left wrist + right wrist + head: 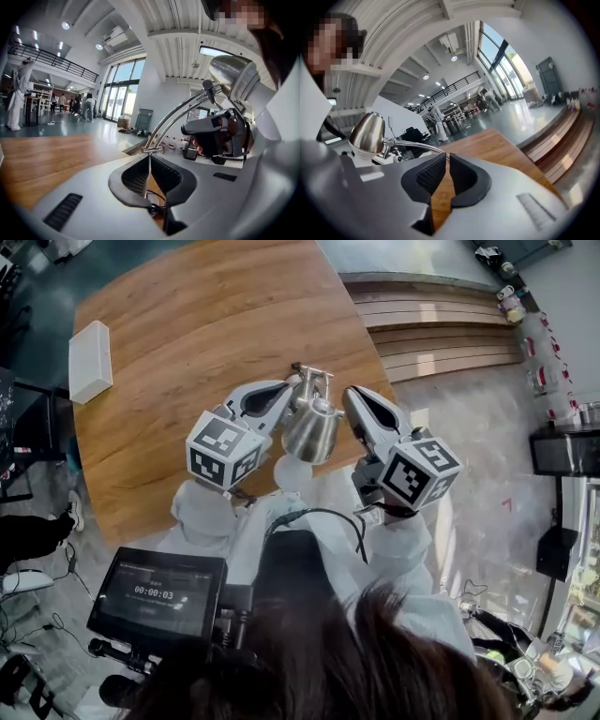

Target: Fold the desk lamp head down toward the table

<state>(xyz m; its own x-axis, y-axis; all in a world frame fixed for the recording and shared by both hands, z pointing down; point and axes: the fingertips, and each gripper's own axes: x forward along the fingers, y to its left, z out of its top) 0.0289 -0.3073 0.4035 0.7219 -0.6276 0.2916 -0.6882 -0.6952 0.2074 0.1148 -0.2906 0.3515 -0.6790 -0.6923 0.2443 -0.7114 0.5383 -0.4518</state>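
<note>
The desk lamp's silver head (pixel 312 429) hangs between my two grippers over the near edge of the wooden table (pixel 187 324). Its thin metal arms (pixel 314 381) rise just beyond it. My left gripper (pixel 289 390) is shut, its tips close to the arms' lower joint (pixel 151 150). I cannot tell whether they touch. In the left gripper view the arms (pixel 180 115) slant up right to the head (pixel 232 75). My right gripper (pixel 352 396) is shut with nothing between its pads. In the right gripper view the head (pixel 368 133) is at left and its arm (pixel 412 146) runs toward the tips (pixel 446 157).
A white box (pixel 91 360) lies at the table's far left edge. Wooden steps (pixel 441 329) run along the table's right side. A monitor (pixel 159 596) sits below the left gripper near the person. People stand far off in the hall (pixel 86 105).
</note>
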